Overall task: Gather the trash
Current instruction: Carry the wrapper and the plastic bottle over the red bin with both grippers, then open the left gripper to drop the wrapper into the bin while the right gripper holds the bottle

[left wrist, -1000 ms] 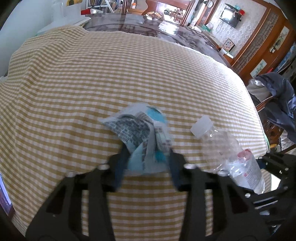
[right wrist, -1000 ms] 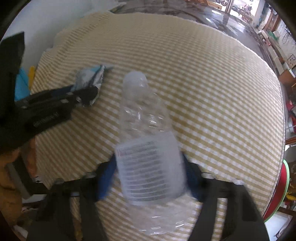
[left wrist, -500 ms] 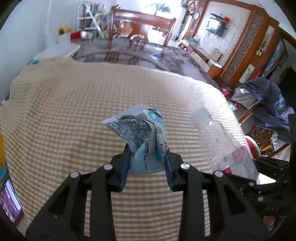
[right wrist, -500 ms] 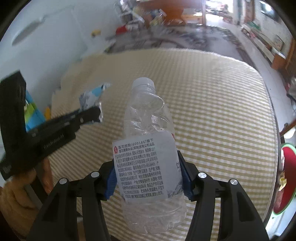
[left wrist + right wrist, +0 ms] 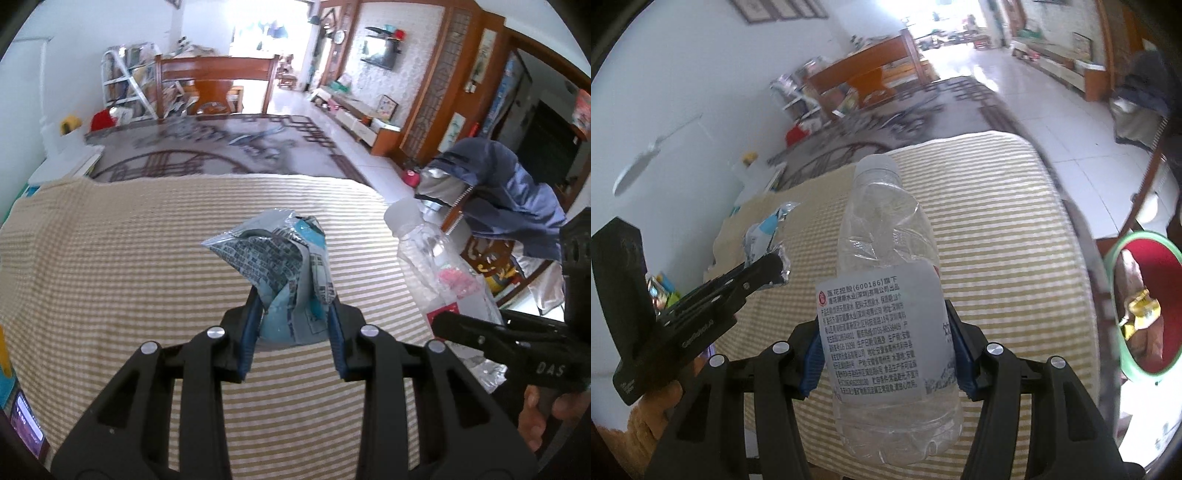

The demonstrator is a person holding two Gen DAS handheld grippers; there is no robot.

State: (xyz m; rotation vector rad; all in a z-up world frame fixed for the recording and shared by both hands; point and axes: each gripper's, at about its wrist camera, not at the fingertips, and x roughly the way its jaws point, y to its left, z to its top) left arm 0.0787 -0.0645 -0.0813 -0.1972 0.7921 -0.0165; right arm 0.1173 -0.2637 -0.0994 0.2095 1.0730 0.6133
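Our left gripper (image 5: 291,328) clamps a crumpled silver-and-blue foil wrapper (image 5: 284,269); our right gripper (image 5: 886,354) pinches a clear crushed plastic bottle with a white label (image 5: 882,325). Both hang above the bare tan-and-white checked tablecloth (image 5: 110,266), near its right edge, beside a green-rimmed red basin (image 5: 1145,314).

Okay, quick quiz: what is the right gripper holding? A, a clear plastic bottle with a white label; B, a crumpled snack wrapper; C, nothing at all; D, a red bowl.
A: the right gripper has its blue pads pressed on both sides of the clear plastic bottle, while the crumpled wrapper sits in the left gripper.
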